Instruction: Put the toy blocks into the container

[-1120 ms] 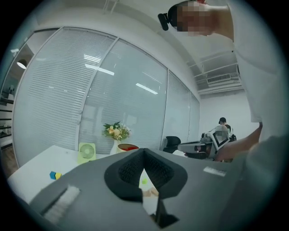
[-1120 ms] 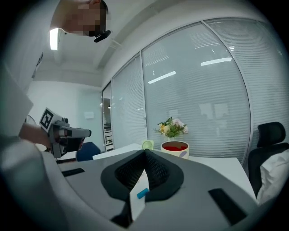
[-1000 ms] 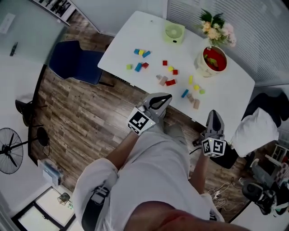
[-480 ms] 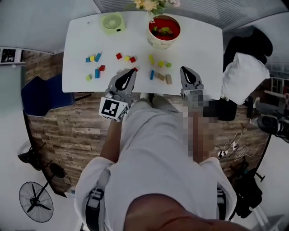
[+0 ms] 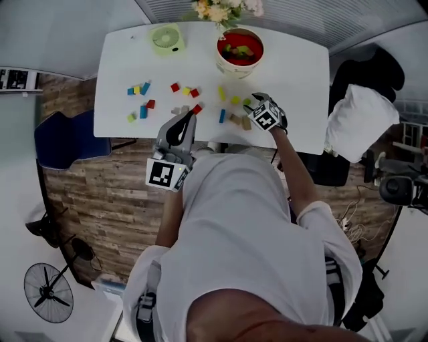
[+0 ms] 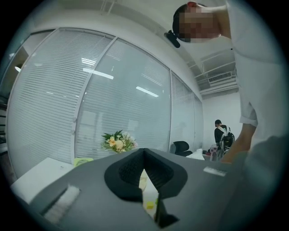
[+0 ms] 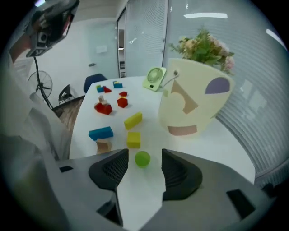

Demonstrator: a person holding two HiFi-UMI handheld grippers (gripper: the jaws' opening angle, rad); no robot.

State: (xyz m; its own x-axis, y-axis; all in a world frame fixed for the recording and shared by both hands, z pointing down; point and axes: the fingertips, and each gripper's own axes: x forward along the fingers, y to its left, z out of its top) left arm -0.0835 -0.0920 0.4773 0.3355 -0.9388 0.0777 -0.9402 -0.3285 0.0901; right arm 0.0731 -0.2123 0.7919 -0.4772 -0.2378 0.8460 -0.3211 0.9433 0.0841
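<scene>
Coloured toy blocks (image 5: 190, 100) lie scattered on the white table (image 5: 301, 80). The cream container (image 5: 239, 50), red inside, holds a few pieces at the back. My right gripper (image 5: 255, 101) tilts down over the blocks by the front edge. Its jaws have just been opening, and a green ball (image 7: 142, 159) sits on the table between the fingertips, untouched. Beyond it lie a yellow cube (image 7: 133, 139), a yellow bar (image 7: 133, 120) and a blue block (image 7: 100, 132). My left gripper (image 5: 187, 119) hovers level at the table's front edge, its jaws (image 6: 143, 152) shut with nothing in them.
A green desk fan (image 5: 165, 37) and flowers (image 5: 224, 8) stand at the table's back. A blue chair (image 5: 63, 140) is to the left, a black chair with a white bundle (image 5: 361, 113) to the right. A floor fan (image 5: 47, 294) stands behind on the wooden floor.
My right gripper has dropped forward from beside the table's edge onto the blocks near the container and tipped downward. The left gripper has edged toward the table. The head view has swung square to the table.
</scene>
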